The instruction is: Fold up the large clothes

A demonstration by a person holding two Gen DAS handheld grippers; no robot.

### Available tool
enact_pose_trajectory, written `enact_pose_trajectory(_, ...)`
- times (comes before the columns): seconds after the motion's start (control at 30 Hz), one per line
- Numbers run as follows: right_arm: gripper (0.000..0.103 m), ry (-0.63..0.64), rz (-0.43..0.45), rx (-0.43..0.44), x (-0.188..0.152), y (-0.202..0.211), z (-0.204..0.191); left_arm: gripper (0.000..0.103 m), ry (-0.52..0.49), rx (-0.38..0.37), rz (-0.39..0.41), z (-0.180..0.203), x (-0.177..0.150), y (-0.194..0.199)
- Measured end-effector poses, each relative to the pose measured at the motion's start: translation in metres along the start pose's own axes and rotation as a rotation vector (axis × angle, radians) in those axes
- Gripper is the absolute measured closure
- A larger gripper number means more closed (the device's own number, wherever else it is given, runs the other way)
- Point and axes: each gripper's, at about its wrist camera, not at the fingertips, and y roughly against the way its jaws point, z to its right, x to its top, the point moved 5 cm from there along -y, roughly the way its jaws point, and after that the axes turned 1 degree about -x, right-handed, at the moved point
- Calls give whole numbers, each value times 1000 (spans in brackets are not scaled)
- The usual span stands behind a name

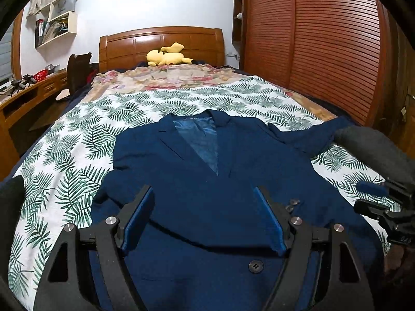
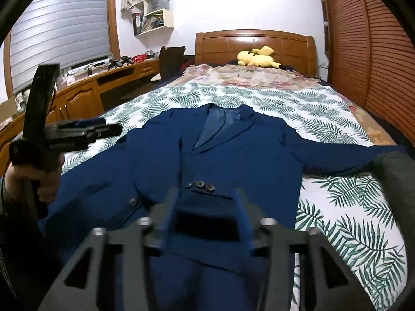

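Note:
A dark blue suit jacket (image 1: 207, 160) lies face up on the bed, collar toward the headboard. One sleeve (image 2: 337, 153) stretches out to the right. The other is folded across the front, its buttoned cuff (image 2: 199, 184) near the middle. My left gripper (image 1: 203, 191) hovers open over the jacket's lower front, nothing between its blue pads. My right gripper (image 2: 206, 197) is blurred, its jaws apart just short of the cuff, with jacket cloth lying below and between them, not pinched. The right gripper (image 1: 363, 197) also shows at the right edge of the left wrist view, the left gripper (image 2: 85, 132) at the left of the right wrist view, held by a hand.
A leaf-patterned sheet (image 1: 77, 140) covers the bed, with a floral blanket beyond it. A yellow plush toy (image 1: 167, 55) rests by the wooden headboard (image 1: 160, 41). A slatted wardrobe (image 1: 324, 39) lines the right side; a desk (image 2: 85, 96) and a chair (image 2: 171, 57) stand to the left.

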Motion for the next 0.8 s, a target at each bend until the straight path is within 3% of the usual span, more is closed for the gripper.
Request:
enact_pose_trajectory(0.4,51,-49,-141,-49,-2,-51,16,25,-28,-8,-17,4,-5,-1)
enact_pose_trajectory(0.8,51,-19,-287,19,-14,-93,-4,25,-35,-7,-30,5,-8,-1)
